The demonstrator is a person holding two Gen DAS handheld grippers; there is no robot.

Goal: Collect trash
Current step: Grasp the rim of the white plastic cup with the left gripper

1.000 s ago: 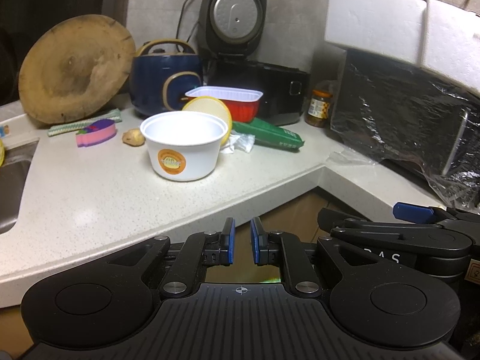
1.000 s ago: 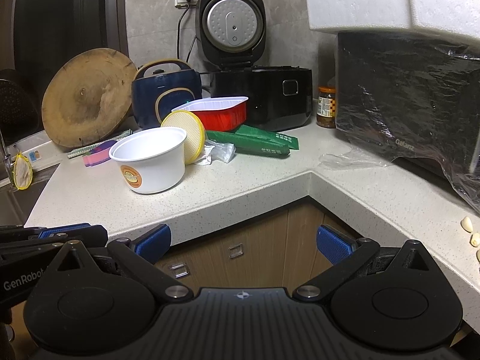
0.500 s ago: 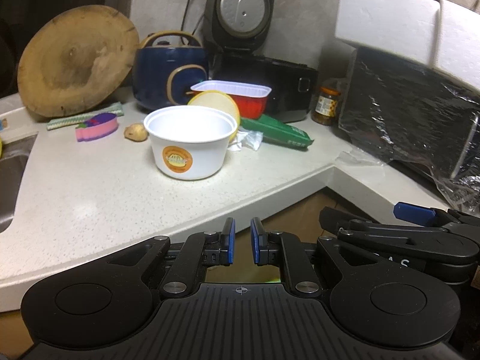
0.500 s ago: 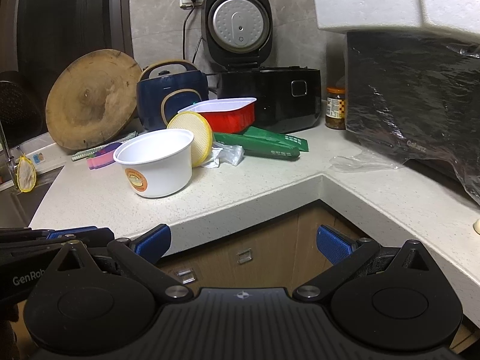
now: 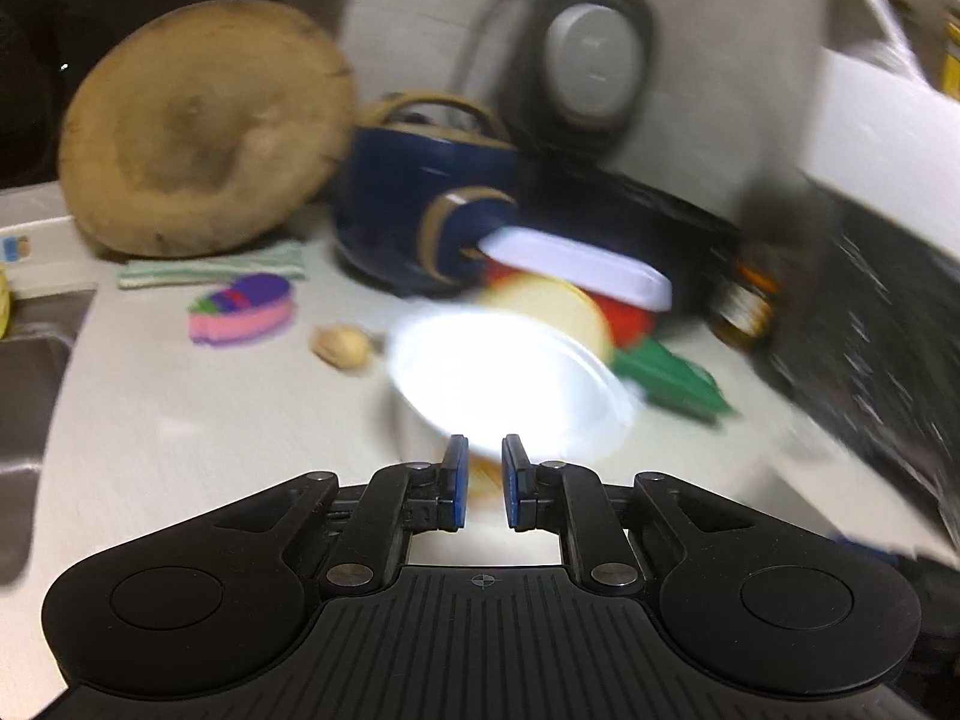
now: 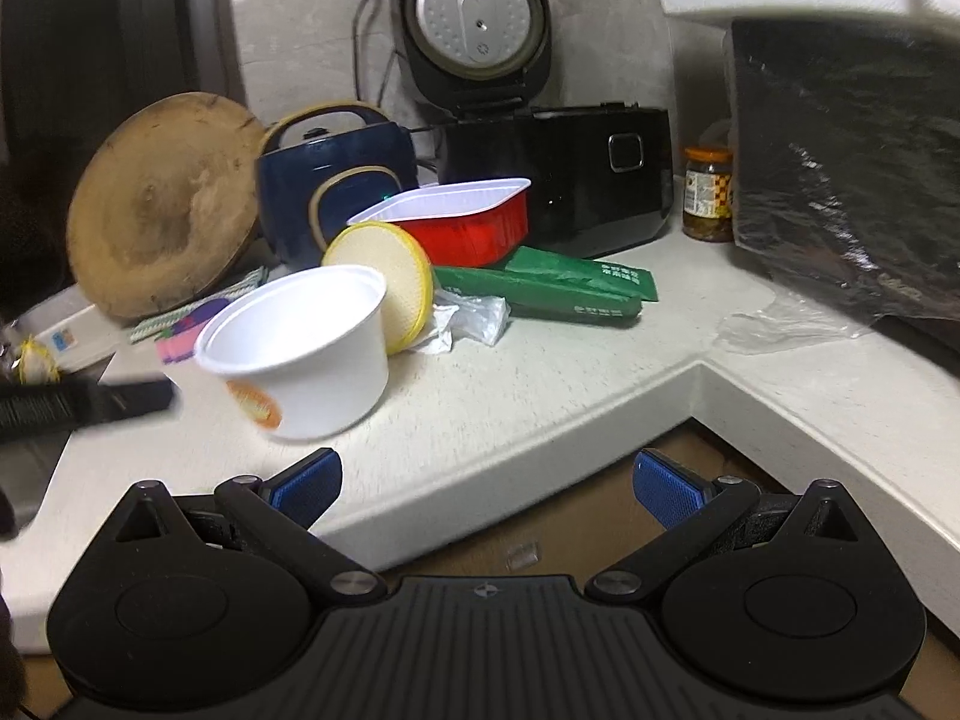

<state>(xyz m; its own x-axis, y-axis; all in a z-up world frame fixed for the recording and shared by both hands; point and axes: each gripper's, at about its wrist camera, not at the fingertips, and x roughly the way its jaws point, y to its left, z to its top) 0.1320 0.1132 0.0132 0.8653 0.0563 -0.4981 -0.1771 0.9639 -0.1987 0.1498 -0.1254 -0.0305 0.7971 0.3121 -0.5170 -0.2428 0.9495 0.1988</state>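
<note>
Speckled pale stone countertop (image 6: 540, 372) wraps the corner of this kitchen, smooth-edged, with brown wooden cabinet fronts beneath it. At the centre of the clutter stands a white foam bowl (image 6: 306, 354), round, with an orange sticker on its side; in the right wrist view it appears tipped, its rim leaning toward ten o'clock. Just behind it at one o'clock a yellow-rimmed round lid (image 6: 384, 282) stands on edge, leaning, and crumpled clear plastic wrap (image 6: 474, 318) lies at its foot. Beyond, a red rectangular tray with a white rim (image 6: 468, 222) sits beside two long green paper packets (image 6: 552, 288) lying flat.

Left gripper (image 5: 480, 480) is right at the foam bowl, blue pads nearly together with only a slim gap and nothing between them; the view is badly smeared, so I cannot tell whether the tips touch the bowl's wall. In the right view its black finger shows at nine o'clock of the bowl. Right gripper (image 6: 486, 480) hangs off the counter's edge, jaws spread wide and empty.

Against the tiled wall leans a thick round wooden chopping board (image 6: 162, 210), worn and pitted. Next to it sits a glossy navy pot (image 6: 336, 192), then a black rice cooker (image 6: 558, 174) with its lid up, a small glass jar (image 6: 708, 198), and a black appliance in crinkled plastic film (image 6: 846, 192).
</note>
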